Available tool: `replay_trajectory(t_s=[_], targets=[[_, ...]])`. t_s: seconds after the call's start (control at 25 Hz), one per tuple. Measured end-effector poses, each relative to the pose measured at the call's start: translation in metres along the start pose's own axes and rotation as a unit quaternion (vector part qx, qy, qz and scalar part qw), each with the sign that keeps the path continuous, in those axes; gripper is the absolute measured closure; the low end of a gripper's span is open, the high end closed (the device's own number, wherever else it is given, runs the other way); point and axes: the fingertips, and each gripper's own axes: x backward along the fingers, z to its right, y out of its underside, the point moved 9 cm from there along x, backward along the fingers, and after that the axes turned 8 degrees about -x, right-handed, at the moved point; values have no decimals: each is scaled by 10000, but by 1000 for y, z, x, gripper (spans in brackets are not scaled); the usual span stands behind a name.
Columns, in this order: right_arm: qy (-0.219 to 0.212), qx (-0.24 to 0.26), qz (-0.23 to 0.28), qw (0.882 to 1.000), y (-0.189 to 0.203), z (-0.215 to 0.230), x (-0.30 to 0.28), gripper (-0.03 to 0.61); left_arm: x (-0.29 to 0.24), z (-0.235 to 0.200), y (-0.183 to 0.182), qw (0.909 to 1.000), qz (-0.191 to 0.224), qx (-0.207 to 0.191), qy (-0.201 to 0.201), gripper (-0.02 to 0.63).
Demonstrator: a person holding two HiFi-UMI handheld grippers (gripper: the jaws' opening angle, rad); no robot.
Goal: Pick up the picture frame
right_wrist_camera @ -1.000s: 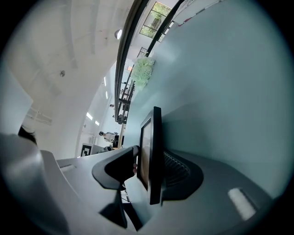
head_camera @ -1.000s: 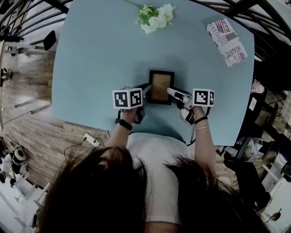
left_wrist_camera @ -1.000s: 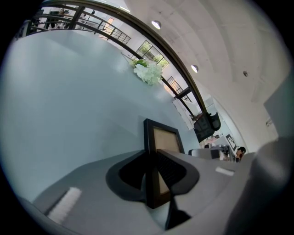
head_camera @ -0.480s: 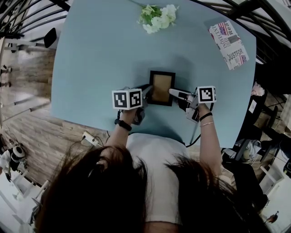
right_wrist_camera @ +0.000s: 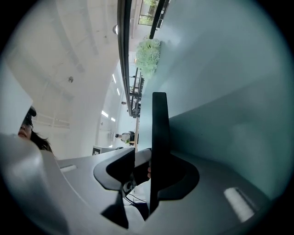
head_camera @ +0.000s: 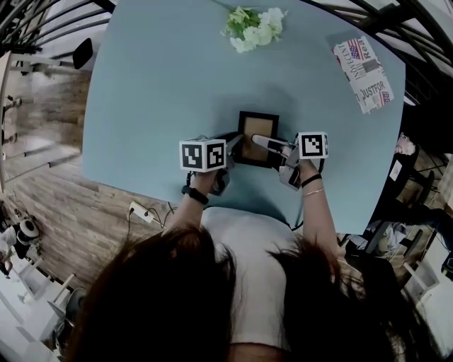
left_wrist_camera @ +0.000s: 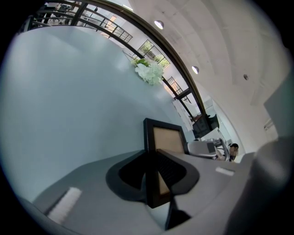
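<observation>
A small black picture frame (head_camera: 257,132) with a tan middle is at the near middle of the pale blue table (head_camera: 156,85). My left gripper (head_camera: 231,144) is shut on its left edge; in the left gripper view the frame (left_wrist_camera: 165,137) runs out from between the jaws of that gripper (left_wrist_camera: 154,173). My right gripper (head_camera: 260,141) reaches in from the right. In the right gripper view the frame (right_wrist_camera: 159,124) shows edge-on between the jaws of that gripper (right_wrist_camera: 143,172). Those jaws are closing, and a gap still shows beside one pad.
A bunch of white and green flowers (head_camera: 255,21) lies at the table's far edge. A printed card or booklet (head_camera: 362,74) lies at the far right. The table's near edge runs just behind both grippers, with wooden floor (head_camera: 56,177) to the left.
My right gripper has moved left so that its jaws now straddle the frame's right edge. The left gripper has kept its hold in the same place.
</observation>
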Motion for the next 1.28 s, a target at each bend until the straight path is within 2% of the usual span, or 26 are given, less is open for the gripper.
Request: replay_trajectory(t_s=[0.12, 0.24, 0.4, 0.52, 0.88, 1.28], targets=[[94, -88, 75, 9999, 2, 0, -2, 459, 0, 0, -1, 10000, 1, 14, 26, 479], [425, -60, 233, 9988, 3, 3, 0, 565, 0, 0, 0, 10000, -7, 42, 43, 479], [631, -193, 401, 9970, 7, 6, 5, 566, 0, -1, 0, 9999, -3, 75, 74, 479], [460, -76, 426, 9980, 6, 4, 3, 566, 0, -1, -1, 9999, 11, 85, 95, 479], [447, 46, 444, 9980, 8, -2, 3, 568, 4, 0, -1, 9999, 110, 28, 86, 477], [441, 355, 680, 9961, 12, -21, 12, 568, 23, 17, -10, 9980, 586, -126, 175, 479]])
